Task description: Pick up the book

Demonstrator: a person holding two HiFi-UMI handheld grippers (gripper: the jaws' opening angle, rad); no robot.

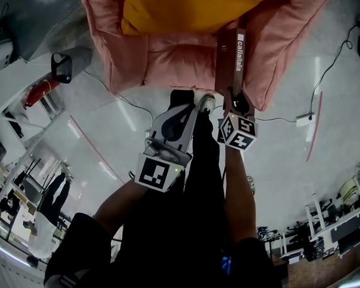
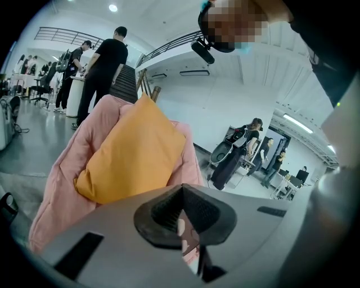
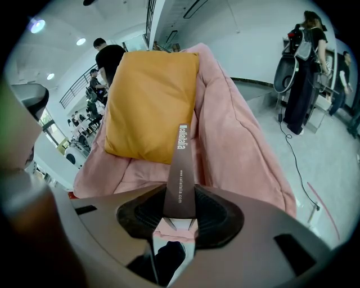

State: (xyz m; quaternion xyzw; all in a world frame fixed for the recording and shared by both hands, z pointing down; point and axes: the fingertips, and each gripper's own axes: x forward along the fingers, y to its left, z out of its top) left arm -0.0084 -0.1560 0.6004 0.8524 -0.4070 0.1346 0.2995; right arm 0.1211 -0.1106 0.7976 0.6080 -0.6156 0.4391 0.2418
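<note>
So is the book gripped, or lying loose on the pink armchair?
Gripped: the right gripper has its pads pressed on both covers of the book, spine towards its camera.

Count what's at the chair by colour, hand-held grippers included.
Pink: 1, armchair
Yellow: 1, cushion
Brown: 1, book, clamped in the right hand-held gripper
Grey: 2, that one and the left hand-held gripper
Total: 5
</note>
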